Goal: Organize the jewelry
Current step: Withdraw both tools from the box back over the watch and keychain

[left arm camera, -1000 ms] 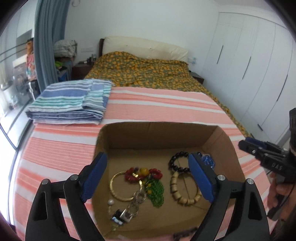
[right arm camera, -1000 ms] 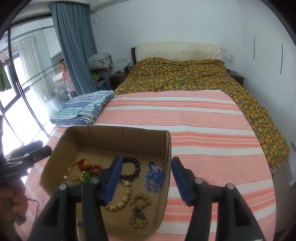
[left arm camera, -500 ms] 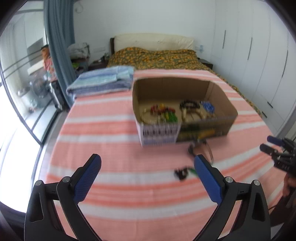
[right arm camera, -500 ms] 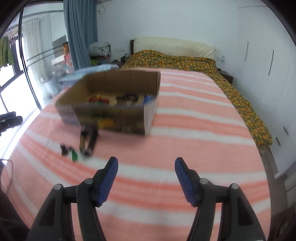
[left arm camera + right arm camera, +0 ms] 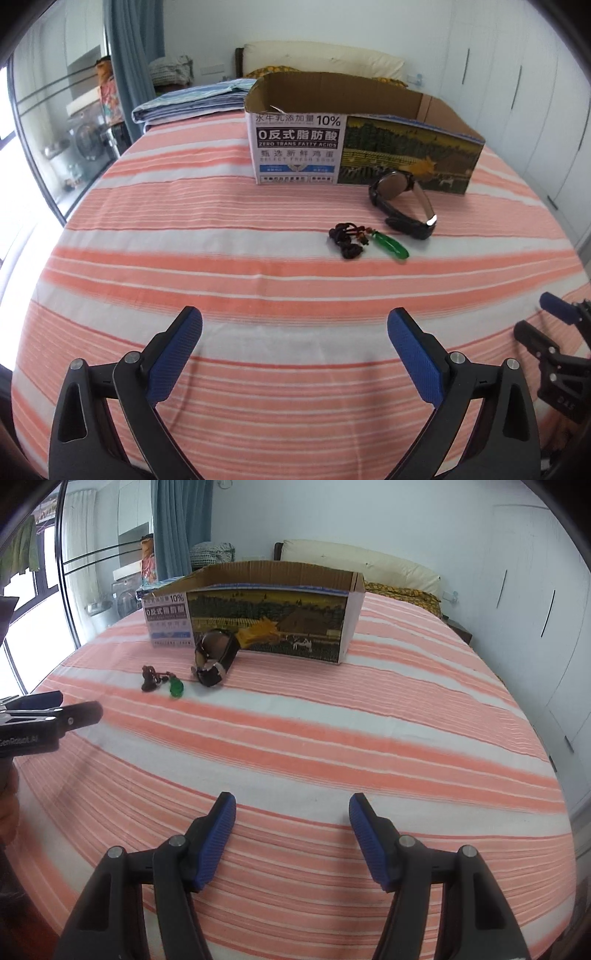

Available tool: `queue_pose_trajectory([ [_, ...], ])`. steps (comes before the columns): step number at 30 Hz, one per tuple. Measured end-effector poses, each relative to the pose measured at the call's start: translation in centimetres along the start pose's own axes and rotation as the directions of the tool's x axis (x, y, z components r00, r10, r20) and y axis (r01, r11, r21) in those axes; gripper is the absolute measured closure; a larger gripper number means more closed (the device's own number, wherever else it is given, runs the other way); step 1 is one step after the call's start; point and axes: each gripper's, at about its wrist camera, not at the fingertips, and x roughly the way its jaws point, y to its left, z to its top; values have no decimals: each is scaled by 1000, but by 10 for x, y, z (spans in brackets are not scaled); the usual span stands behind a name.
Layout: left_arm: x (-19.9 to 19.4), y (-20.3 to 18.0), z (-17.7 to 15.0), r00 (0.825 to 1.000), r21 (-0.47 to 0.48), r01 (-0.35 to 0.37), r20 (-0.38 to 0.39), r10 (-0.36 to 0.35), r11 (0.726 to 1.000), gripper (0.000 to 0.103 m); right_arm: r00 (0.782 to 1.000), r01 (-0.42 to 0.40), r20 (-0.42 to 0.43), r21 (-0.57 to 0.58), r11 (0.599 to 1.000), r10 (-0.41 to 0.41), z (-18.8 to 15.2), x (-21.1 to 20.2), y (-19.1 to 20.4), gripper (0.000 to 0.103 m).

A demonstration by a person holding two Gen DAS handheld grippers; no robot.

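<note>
On the bed [image 5: 207, 229], spread with a ribbed orange-and-white striped cover, a printed cardboard box [image 5: 362, 147] stands at the far side with folded blue-striped linen [image 5: 195, 99] behind it. A dark leather-strapped watch [image 5: 400, 201] lies coiled just in front of the box, touching its printed wall or nearly so, and a smooth green pendant [image 5: 392, 246] on a knotted dark cord lies near it, nothing blocking either. The left gripper [image 5: 295, 354] and right gripper [image 5: 291, 830] hover low over bare cover well short of the jewelry, blue ridged jaws apart and empty.
</note>
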Motion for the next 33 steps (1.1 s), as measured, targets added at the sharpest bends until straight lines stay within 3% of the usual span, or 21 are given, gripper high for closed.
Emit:
queue_pose_trajectory([
  [4,14,-6,1,999,39,-35,-11,36,999,2,1000,-15,-12,16,1000,15,-2,5,-2,38],
  [6,21,-8,-1,998,56,-38,-53,41,998,2,1000,-26,-11,30,999,26,-2,7,-4,38],
  [11,29,-3,-1,996,28,4,-94,-2,1000,0,1000,-20,-3,33,999,20,-3,6,-3,37],
  [33,29,-4,-2,996,26,4,-92,-2,1000,0,1000,-13,5,41,999,13,-3,6,-2,37],
])
